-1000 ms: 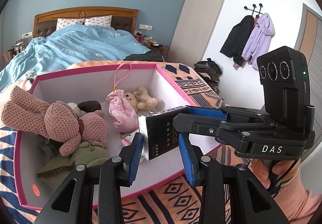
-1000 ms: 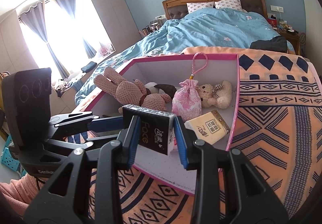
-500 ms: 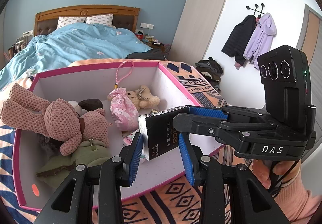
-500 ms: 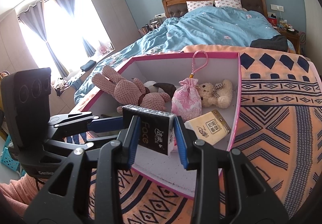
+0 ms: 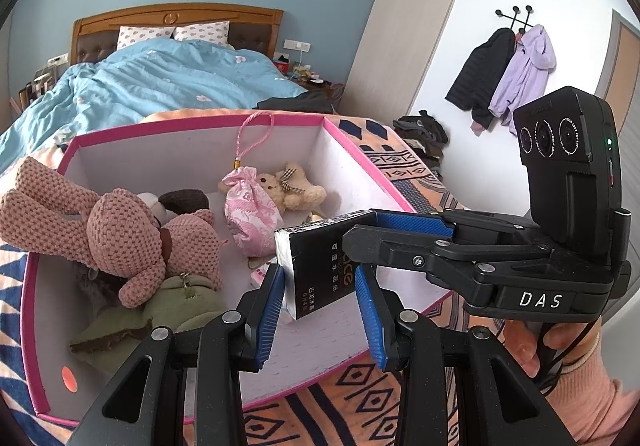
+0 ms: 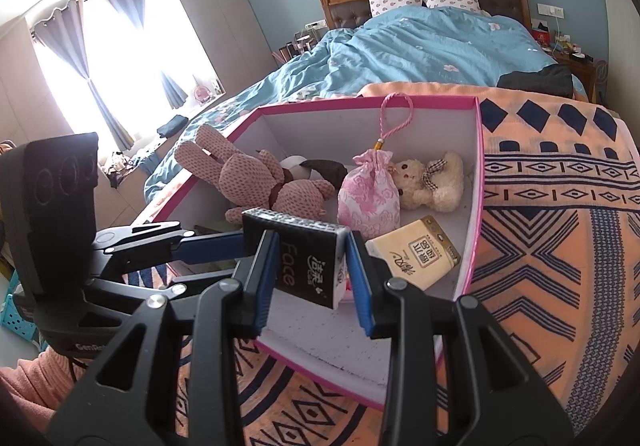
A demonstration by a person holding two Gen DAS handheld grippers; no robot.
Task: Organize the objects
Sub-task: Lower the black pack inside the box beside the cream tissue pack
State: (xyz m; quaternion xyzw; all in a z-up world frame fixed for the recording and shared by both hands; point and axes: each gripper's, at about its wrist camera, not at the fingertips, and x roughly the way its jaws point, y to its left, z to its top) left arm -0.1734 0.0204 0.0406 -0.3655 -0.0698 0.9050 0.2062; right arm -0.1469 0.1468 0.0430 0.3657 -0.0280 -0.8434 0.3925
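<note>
Both grippers have hold of one black tissue pack (image 5: 320, 266), one at each end, and hold it in the air above the near part of the pink-rimmed box (image 5: 200, 123). The left gripper (image 5: 320, 306) is closed as far as the pack allows, its blue pads pressing the pack's sides. The right gripper (image 6: 312, 278) pinches the other end the same way, its jaws narrow and tight on the pack.

Beyond the jaws, the box already holds a fair haul. A knitted pink rabbit (image 5: 120, 234) sprawls to the left of the left jaws, lying over a green cloth toy (image 5: 160, 310). Straight ahead of the jaws sits a pink drawstring pouch (image 6: 368, 201), with a small cream teddy bear (image 6: 428, 181) just beside it against the far wall. A tan tissue pack (image 6: 416, 250) lies on the box floor just right of the right jaws.

By my reckoning the tidying is well along: most things are in. What is left is to lower the black pack onto the bare floor below the jaws and let go. I can see nothing else on the patterned blanket (image 6: 560, 226) waiting its turn.
</note>
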